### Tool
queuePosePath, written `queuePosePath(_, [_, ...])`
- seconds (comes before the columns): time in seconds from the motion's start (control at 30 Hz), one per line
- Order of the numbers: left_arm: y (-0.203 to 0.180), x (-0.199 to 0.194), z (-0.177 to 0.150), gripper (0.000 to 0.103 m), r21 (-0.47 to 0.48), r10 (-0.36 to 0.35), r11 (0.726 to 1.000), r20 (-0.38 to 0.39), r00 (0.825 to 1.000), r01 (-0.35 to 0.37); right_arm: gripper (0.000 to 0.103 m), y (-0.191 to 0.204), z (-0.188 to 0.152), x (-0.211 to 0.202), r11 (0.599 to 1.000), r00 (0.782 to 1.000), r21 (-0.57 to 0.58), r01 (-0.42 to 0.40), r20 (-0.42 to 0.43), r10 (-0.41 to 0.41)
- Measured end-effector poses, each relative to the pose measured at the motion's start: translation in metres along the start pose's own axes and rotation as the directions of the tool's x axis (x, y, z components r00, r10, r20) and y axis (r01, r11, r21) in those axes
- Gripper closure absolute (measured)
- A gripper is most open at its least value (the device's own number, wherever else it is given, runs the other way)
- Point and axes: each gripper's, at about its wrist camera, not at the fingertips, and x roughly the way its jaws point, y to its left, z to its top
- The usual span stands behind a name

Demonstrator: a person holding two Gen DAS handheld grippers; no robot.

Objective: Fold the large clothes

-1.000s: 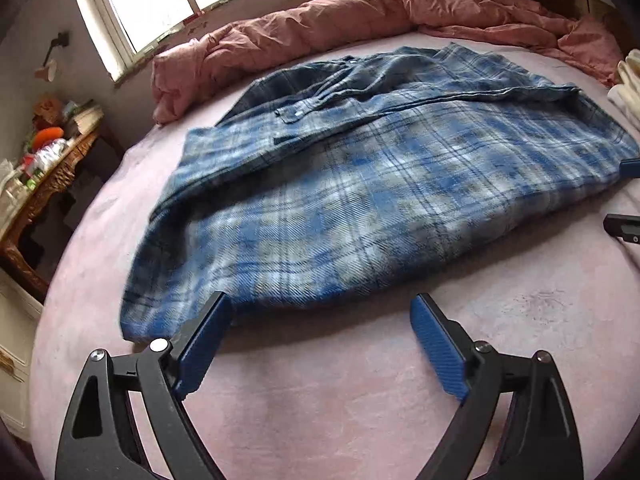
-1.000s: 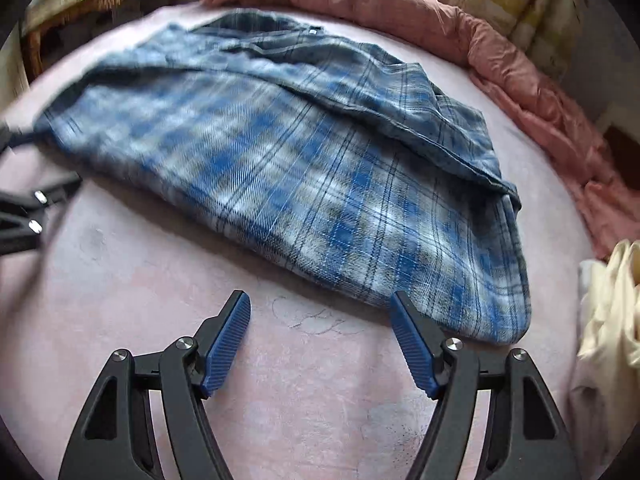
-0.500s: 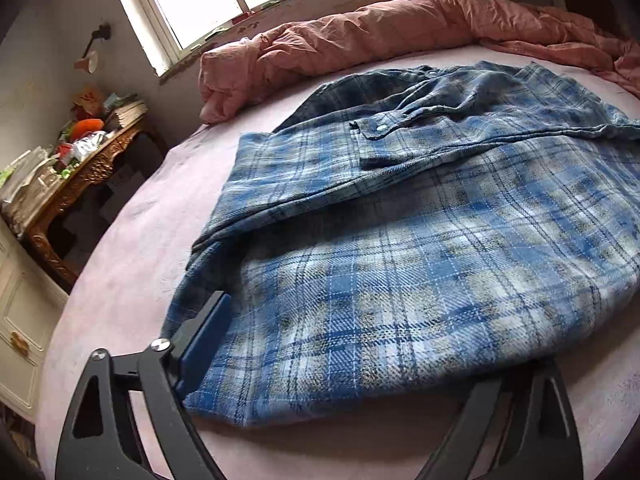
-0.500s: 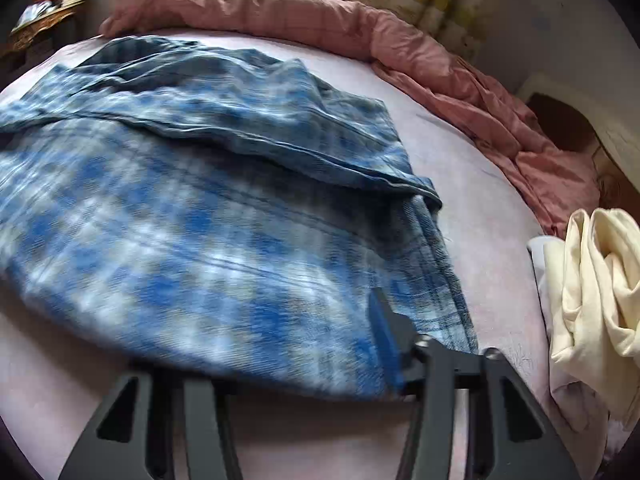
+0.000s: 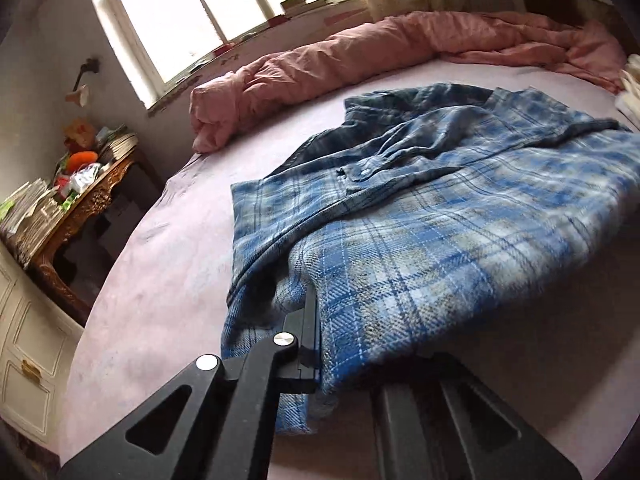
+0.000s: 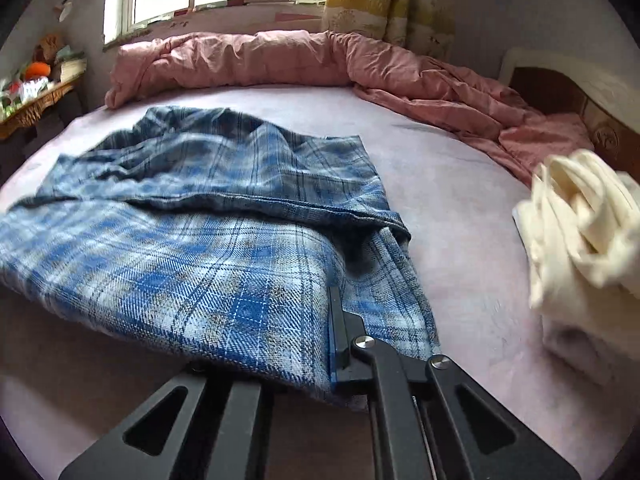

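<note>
Nearest the left wrist camera, the left claw is pinched on the near edge of the blue plaid shirt, one black finger showing on top of the cloth and the other hidden beneath the fold. In the right wrist view the right claw likewise grips the shirt at its near right corner, fabric draped over the lower finger. The pinched hem is raised slightly off the bed, casting a shadow below it. Past the claws, the shirt spreads across the pink sheet, its darker upper layer rumpled toward the far side. A cream garment lies just to the right. Farthest, a pink duvet is bunched below the window.
</note>
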Motion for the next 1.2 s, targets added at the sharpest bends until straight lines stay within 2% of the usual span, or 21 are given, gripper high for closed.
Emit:
queuePosePath(0.1, [0.001, -0.027, -0.030, 0.099, 0.014, -0.016, 1.000, 0.003, 1.000, 0.016, 0.098, 0.005, -0.029, -0.032, 0.999, 1.000, -0.033, -0.020, -0.012, 0.019])
queuePosePath(0.3, [-0.002, -0.087, -0.086, 0.099, -0.020, -0.057, 0.998, 0.012, 0.998, 0.057, 0.098, 0.008, -0.088, -0.108, 0.996, 0.998, -0.076, -0.054, 0.024, 0.056])
queuePosePath(0.43, [0.000, -0.123, -0.113, 0.099, -0.042, -0.071, 0.996, 0.039, 0.997, 0.073, 0.097, 0.003, -0.123, -0.145, 0.995, 0.996, -0.082, -0.065, 0.047, 0.069])
queuePosePath(0.6, [0.002, -0.144, -0.128, 0.098, -0.058, -0.100, 0.993, 0.058, 0.993, 0.103, 0.097, 0.004, -0.139, -0.168, 0.993, 0.995, -0.095, -0.075, 0.063, 0.081])
queuePosePath(0.73, [0.014, -0.149, -0.112, 0.098, -0.081, -0.084, 0.993, 0.088, 0.993, 0.091, 0.097, 0.005, -0.125, -0.172, 0.990, 0.994, -0.131, -0.061, 0.086, 0.073])
queuePosePath(0.9, [0.022, -0.144, -0.057, 0.096, -0.050, -0.046, 0.997, 0.130, 0.990, 0.052, 0.097, -0.005, -0.060, -0.156, 0.993, 0.987, -0.065, -0.098, 0.123, 0.105])
queuePosePath(1.0, [0.024, -0.116, -0.022, 0.096, -0.055, -0.028, 0.998, 0.117, 0.993, 0.035, 0.097, -0.001, -0.026, -0.134, 0.994, 0.989, -0.051, -0.096, 0.108, 0.101])
queuePosePath(1.07, [0.025, -0.089, -0.004, 0.096, -0.047, -0.038, 0.998, 0.080, 0.996, 0.041, 0.097, 0.003, -0.004, -0.115, 0.995, 0.991, -0.066, -0.070, 0.109, 0.077])
queuePosePath(1.2, [0.029, -0.032, 0.017, 0.095, -0.029, -0.049, 0.998, 0.015, 0.999, 0.050, 0.097, 0.011, 0.026, -0.068, 0.993, 0.995, -0.100, -0.055, 0.077, 0.063])
